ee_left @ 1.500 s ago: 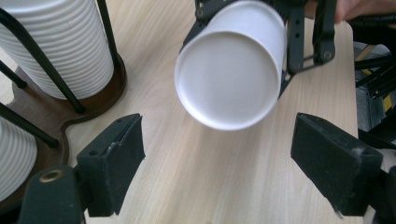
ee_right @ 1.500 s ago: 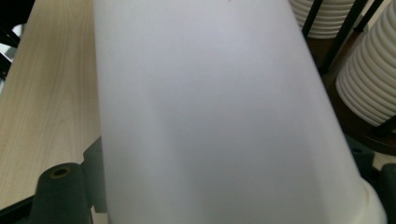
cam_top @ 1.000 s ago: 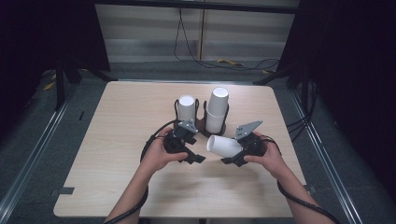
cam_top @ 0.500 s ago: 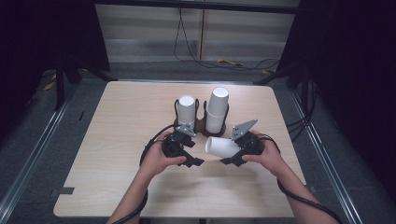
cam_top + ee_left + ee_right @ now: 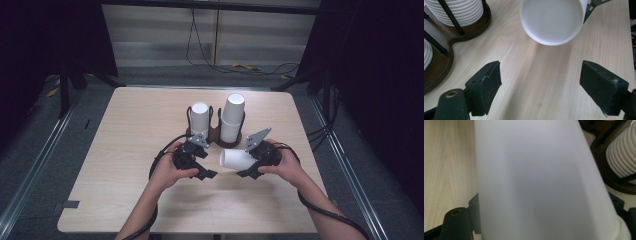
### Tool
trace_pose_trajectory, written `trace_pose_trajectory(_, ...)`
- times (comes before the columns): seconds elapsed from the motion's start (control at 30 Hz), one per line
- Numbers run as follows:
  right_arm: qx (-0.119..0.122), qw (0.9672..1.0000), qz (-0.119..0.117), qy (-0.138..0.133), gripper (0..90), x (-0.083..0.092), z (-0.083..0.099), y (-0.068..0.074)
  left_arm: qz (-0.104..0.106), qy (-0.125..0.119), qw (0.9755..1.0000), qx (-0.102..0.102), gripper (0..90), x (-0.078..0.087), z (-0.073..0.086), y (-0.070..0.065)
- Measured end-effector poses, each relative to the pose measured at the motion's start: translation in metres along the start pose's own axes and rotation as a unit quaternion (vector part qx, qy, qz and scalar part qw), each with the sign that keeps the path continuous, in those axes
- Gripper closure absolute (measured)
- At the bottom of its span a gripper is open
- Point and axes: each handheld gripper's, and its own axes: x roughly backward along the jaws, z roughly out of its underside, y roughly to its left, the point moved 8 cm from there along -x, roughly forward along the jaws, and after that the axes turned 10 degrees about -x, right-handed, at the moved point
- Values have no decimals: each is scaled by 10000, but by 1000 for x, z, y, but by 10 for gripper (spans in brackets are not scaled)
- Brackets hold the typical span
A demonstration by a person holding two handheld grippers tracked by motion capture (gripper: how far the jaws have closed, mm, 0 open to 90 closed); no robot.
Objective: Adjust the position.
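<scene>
Cup: a white paper cup (image 5: pixel 236 159) lies on its side in mid-air just below the centre of the high view, held by its wider end, its closed base pointing toward the left of the frame.
Right gripper: the right gripper (image 5: pixel 253 165) is clamped on the cup; in the right gripper view the cup's wall (image 5: pixel 541 182) runs up between the black jaws.
Left gripper: the left gripper (image 5: pixel 206 172) sits just left of the cup, jaws spread wide with nothing between them; in the left gripper view the cup's round base (image 5: pixel 552 21) hangs at the top centre, beyond the jaw tips.
Change: over the last second both hands have drifted slightly down the frame and closer together, so the gap between the left gripper and the cup's base has narrowed; the cup's sideways tilt looks the same.
Holder: a dark wooden holder (image 5: pixel 216 134) stands above the hands at the table's centre, with a short stack of cups (image 5: pixel 200 117) in its left bay and a taller stack (image 5: pixel 232 117) in its right.
Table: the pale wood table (image 5: pixel 125 150) carries nothing else near the hands.
Meaning: this looks like a hand-over or a two-handed hold being set up; the left jaws are not yet around the cup, so that step is still ahead.
Risk: the thin cup wall could dent if squeezed hard.
</scene>
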Motion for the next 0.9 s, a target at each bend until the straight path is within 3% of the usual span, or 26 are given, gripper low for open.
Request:
trace_pose_trajectory(0.43, 50, 9997, -22, 240, 193, -2, -1, 2, 23, 88, 9999, -47, 174, -2, 1, -2)
trace_pose_trajectory(0.9, 262, 9979, -28, 583, 193, -3, -6, 4, 35, 51, 10000, -62, 178, -1, 1, -2)
